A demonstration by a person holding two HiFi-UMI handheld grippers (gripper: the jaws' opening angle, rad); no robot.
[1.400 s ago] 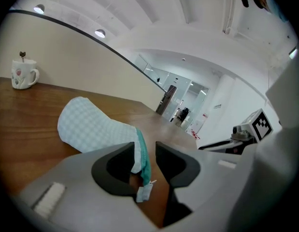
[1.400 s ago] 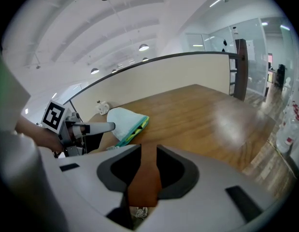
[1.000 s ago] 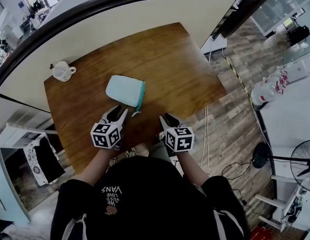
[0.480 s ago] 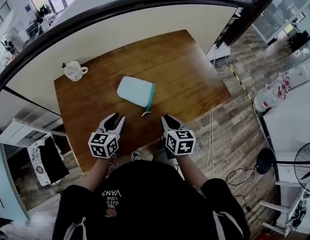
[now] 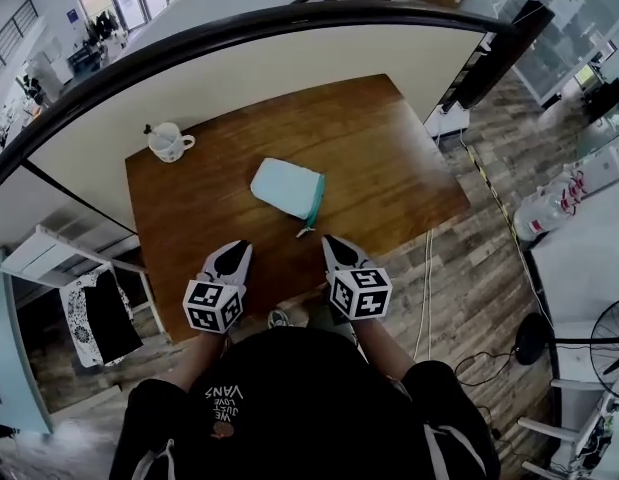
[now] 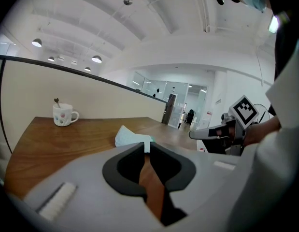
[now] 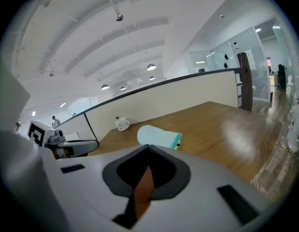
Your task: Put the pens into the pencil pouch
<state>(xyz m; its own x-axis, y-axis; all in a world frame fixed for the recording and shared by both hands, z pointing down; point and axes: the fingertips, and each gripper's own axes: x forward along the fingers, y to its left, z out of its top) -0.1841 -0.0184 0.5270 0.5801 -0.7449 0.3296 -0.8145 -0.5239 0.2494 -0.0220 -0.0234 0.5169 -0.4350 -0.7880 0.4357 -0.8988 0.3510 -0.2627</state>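
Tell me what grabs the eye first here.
The pale blue pencil pouch lies in the middle of the wooden table, with a white mug at the far left corner. At the near edge, left tongs and right tongs have just been closing on nothing.

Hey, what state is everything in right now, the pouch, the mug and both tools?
Pouch: lying flat on the table, looks closed.
Mug: upright.
Left tool: almost shut, jaws have just been closing, nothing between them.
Right tool: shut, empty.
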